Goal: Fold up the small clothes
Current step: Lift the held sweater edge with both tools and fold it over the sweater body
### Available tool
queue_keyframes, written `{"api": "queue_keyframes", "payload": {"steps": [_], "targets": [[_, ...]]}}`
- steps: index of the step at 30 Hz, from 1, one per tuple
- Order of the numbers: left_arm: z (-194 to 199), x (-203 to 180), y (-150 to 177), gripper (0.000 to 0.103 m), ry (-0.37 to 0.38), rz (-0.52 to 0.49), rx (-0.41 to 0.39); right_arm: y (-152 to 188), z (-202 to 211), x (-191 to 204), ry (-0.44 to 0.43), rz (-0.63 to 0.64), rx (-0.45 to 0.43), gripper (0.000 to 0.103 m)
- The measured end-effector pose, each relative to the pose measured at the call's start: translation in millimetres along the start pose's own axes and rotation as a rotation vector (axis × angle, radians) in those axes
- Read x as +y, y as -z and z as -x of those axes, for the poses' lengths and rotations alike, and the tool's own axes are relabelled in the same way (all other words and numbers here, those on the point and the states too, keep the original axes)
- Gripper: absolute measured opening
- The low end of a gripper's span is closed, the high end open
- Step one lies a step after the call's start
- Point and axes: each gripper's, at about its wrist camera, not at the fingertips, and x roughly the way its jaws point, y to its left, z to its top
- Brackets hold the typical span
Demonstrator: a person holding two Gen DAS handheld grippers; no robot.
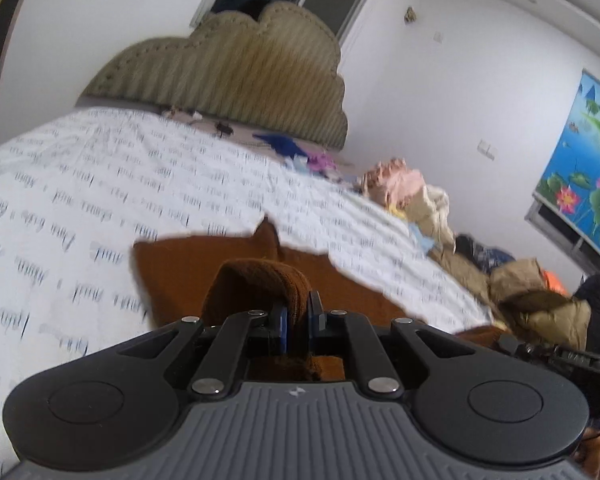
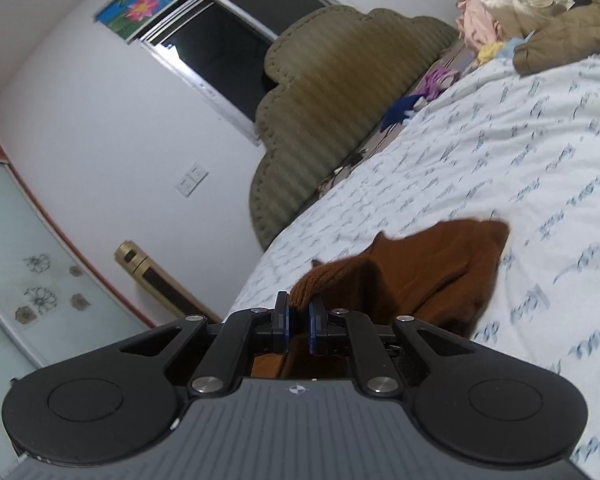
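On the bed, in the left wrist view, the left gripper (image 1: 297, 318) is clamped on a rolled edge of the brown knit garment (image 1: 203, 268), the rest of which lies flat ahead on the white printed bedsheet (image 1: 99, 184), spreading leftward and toward the headboard (image 1: 235, 76). In the right wrist view, the right gripper (image 2: 298, 318) pinches another edge of the same garment (image 2: 420, 276); the cloth extends forward and to the right. Both hands hold the near edge, so the fold probably carries forward, away from both grippers.
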Motion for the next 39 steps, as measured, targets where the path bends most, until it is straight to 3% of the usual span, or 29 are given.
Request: {"api": "queue_keyframes", "payload": {"steps": [4,7,11,13,16,18,20,21,22,23,25,28,31,33,36,37,39], "targets": [[24.5,11.7,31.2,0.009,-0.031,-0.034,0.052,26.9,30.1,-3.5,0.013,-0.002,0.03,0.014],[44.0,19.7,35.4,0.009,-0.022,-0.034,0.068,34.9,55.7,-6.0,0.009,-0.018,0.024,0.014],[63.2,12.4,16.1,0.009,0.028,-0.014,-0.016,20.5,70.6,2.0,-0.073,-0.029,-0.03,0.014],[69.2,0.8,7.5,0.009,0.094,-0.014,-0.076,11.5,71.3,9.6,-0.126,-0.031,-0.059,0.014],[66.1,-15.7,4.2,0.009,0.134,-0.059,-0.123,3.4,65.9,18.5,-0.181,-0.025,-0.069,0.013],[56.1,-21.2,6.0,0.009,0.09,-0.074,-0.11,1.5,57.8,24.7,-0.058,0.061,-0.063,0.013],[47.8,-17.8,9.4,0.009,0.086,-0.057,-0.076,7.5,45.3,33.8,0.101,0.22,0.004,0.018],[44.7,-13.8,11.5,0.009,0.077,-0.041,-0.061,13.5,39.4,35.4,0.12,0.275,0.06,0.02],[42.8,-10.1,13.0,0.009,0.062,-0.033,-0.052,20.1,35.3,33.2,0.095,0.285,0.113,0.031],[41.9,-6.0,14.3,0.009,0.04,-0.027,-0.047,26.3,33.0,27.7,0.052,0.263,0.156,0.055],[42.7,2.5,16.3,0.009,0.004,-0.021,-0.044,39.1,29.9,18.8,0.014,0.249,0.218,0.087],[45.5,15.9,17.4,0.009,-0.026,-0.001,-0.046,54.5,26.2,0.1,0.026,0.224,0.299,0.088],[45.2,23.9,15.3,0.009,-0.037,0.026,-0.051,79.6,17.4,-13.3,0.007,0.203,0.437,0.084],[43.2,25.5,16.2,0.009,-0.031,0.039,-0.044,99.8,9.3,-13.5,-0.051,0.222,0.527,0.082],[38.5,22.3,17.8,0.009,-0.027,0.036,-0.028,118.9,-4.9,-4.1,-0.171,0.2,0.557,0.08],[38.6,21.1,18.8,0.009,-0.026,0.032,-0.026,122.1,-12.8,-1.3,-0.195,0.18,0.559,0.073],[40.1,17.8,18.8,0.009,-0.028,0.019,-0.031,123.3,-31.3,2.9,-0.18,0.16,0.562,0.044]]}}
